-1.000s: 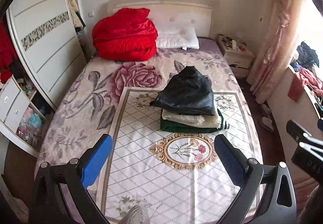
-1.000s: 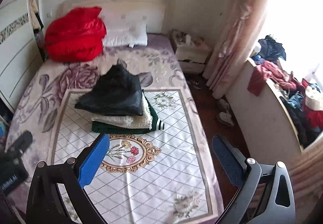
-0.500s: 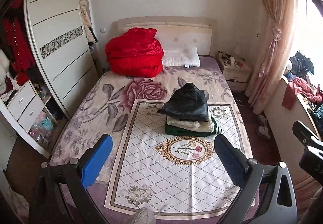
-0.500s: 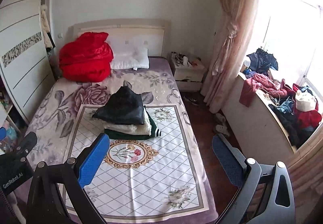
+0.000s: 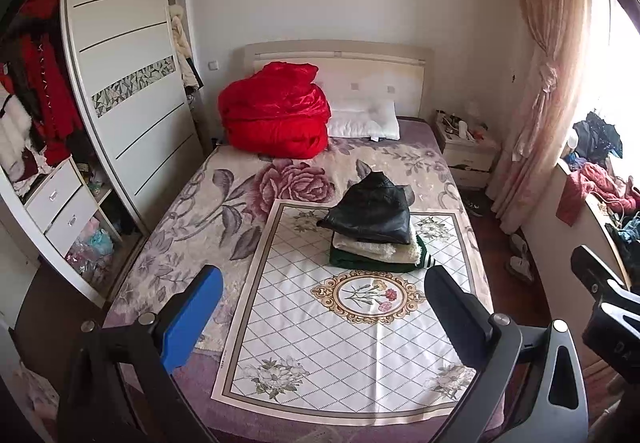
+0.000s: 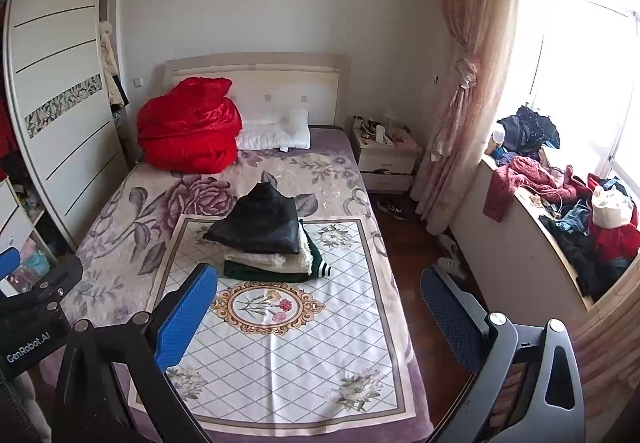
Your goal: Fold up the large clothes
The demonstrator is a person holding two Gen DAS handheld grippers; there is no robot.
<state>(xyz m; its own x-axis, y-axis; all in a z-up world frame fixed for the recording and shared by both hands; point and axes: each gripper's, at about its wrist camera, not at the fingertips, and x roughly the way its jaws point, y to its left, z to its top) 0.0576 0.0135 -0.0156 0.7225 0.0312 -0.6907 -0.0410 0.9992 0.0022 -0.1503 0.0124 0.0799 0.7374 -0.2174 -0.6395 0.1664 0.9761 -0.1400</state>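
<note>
In the left wrist view, the left gripper (image 5: 320, 307) hangs with its jaws spread wide and nothing between them, and it has drawn back and risen over the past second: the whole bed (image 5: 172, 243) now fits in frame, where a second ago only its middle did. The stack of folded clothes (image 5: 376, 231) sits on the patterned mat (image 5: 320, 343), a black jacket (image 5: 372, 211) on top of a cream layer and a green one, well apart from the fingers. That retreat suggests the stack is finished and the next unfolded garment has to be fetched. The near half of the mat lies bare, giving open room for spreading a large piece; the wardrobe (image 5: 128, 103) crowds the bed's left edge, and the red quilt (image 5: 276, 119) and pillow (image 5: 364, 119) fill the head end. In the right wrist view, the right gripper (image 6: 316, 307) is likewise released and empty, and it too has pulled away, so the mat's near edge and the floor strip beside the bed now show. The left gripper's body shows at the left border, apart from the right one. To the right, a heap of loose clothes (image 6: 560, 203) covers the window ledge, probably the source of the next item; the nightstand (image 6: 384, 159) and curtain (image 6: 468, 103) narrow the passage there.
</note>
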